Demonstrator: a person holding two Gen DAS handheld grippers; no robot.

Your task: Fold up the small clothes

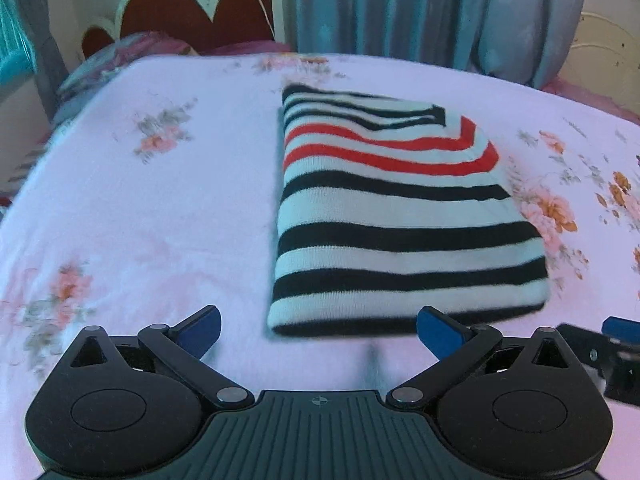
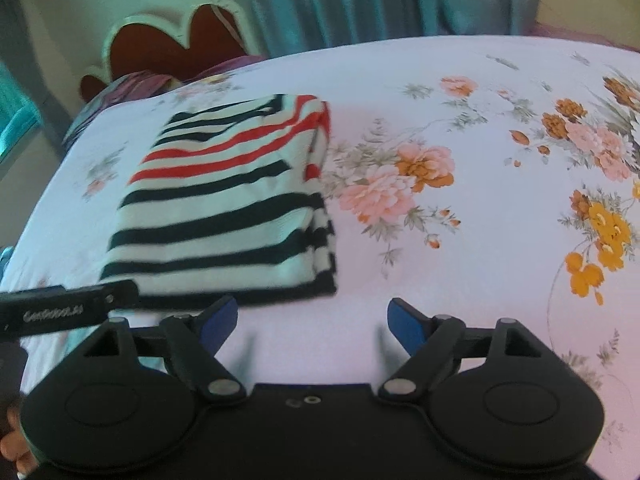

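A small striped garment (image 1: pixel 396 216), white with black and red bands, lies folded into a thick rectangle on the floral bed sheet (image 1: pixel 152 200). My left gripper (image 1: pixel 319 330) hangs open just short of its near edge, nothing between the blue pads. In the right wrist view the same folded garment (image 2: pixel 224 204) sits ahead and to the left, with stacked layers showing along its right side. My right gripper (image 2: pixel 313 322) is open over bare sheet beside the garment's near right corner, holding nothing. The left gripper's body (image 2: pixel 68 308) pokes in from the left edge.
The white sheet with pink and orange flowers (image 2: pixel 420 176) spreads wide to the right. A scalloped red headboard (image 1: pixel 192 16) and pillows (image 1: pixel 120 56) stand at the far left, blue-grey curtains (image 1: pixel 420 12) behind the bed. Part of the right gripper (image 1: pixel 608 352) shows at the lower right.
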